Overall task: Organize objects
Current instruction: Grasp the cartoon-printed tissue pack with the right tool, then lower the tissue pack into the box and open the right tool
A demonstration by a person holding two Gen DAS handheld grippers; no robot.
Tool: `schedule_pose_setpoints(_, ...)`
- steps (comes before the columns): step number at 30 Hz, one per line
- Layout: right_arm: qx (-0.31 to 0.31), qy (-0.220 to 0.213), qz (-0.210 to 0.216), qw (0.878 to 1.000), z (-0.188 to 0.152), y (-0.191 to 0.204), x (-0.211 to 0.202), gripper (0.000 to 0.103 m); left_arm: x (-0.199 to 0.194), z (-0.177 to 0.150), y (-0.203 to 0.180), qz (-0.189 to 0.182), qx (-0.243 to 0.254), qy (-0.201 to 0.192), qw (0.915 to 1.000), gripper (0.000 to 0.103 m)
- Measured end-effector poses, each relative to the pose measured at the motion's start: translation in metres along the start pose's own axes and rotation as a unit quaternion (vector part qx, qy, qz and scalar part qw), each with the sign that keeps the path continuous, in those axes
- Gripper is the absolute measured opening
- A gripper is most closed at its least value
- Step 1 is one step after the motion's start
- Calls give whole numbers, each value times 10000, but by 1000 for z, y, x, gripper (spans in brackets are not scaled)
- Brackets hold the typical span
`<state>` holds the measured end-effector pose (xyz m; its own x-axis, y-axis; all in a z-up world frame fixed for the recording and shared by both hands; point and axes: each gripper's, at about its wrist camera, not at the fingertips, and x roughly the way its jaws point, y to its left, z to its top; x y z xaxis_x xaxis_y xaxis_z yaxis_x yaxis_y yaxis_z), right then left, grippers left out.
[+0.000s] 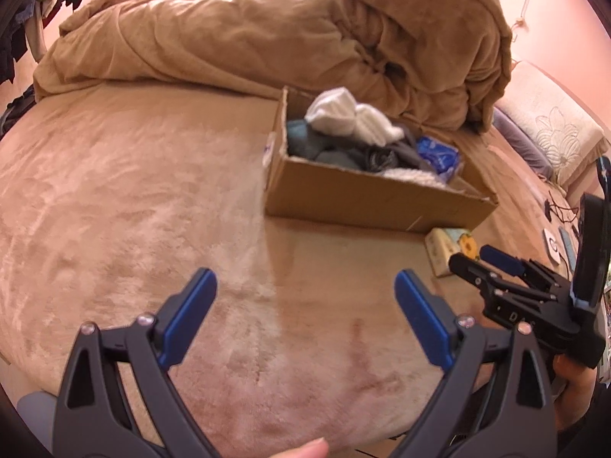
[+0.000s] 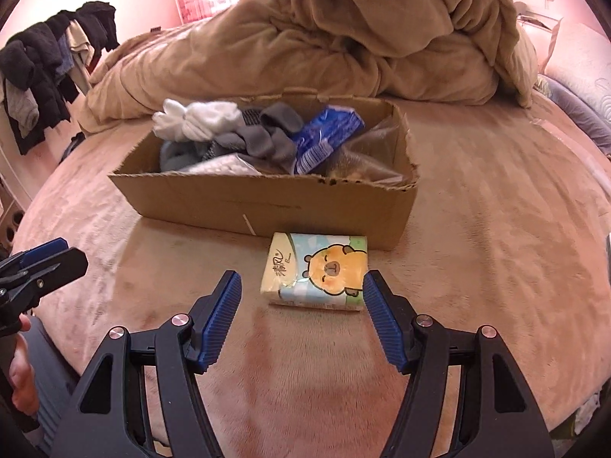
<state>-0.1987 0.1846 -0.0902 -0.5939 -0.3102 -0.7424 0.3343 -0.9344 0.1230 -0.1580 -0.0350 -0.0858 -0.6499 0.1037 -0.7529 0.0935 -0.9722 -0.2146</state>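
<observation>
On a tan bed, a tissue pack printed with a cartoon bear lies just in front of a cardboard box of socks, directly at 12 o'clock from the right gripper, whose blue jaws stand wide apart and empty with the pack's near end between their tips. The pack's long axis seems to run across the jaws, from 9 to 3 o'clock. The left gripper, also spread and empty, is farther off, with the pack at its 2 o'clock
</observation>
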Motion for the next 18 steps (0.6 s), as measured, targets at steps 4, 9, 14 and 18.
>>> schedule_pose_setpoints(4, 14, 21, -144, 9999, 1, -2, 12, 70, 12, 0, 2, 16, -10, 69, 10000, 96)
schedule_pose_setpoints(9, 4, 156, -252, 9996, 3, -2, 29, 70, 19, 0, 4, 4, -50, 138, 9999, 96)
schedule_pose_setpoints(14, 47, 185, -241, 9995, 1, -3, 33, 70, 18, 0, 6, -12, -69, 138, 9999, 96)
schedule_pose_setpoints(18, 61, 200, -181, 9996, 2, -5, 29, 69, 14, 0, 3, -31, -48, 124, 9999, 96)
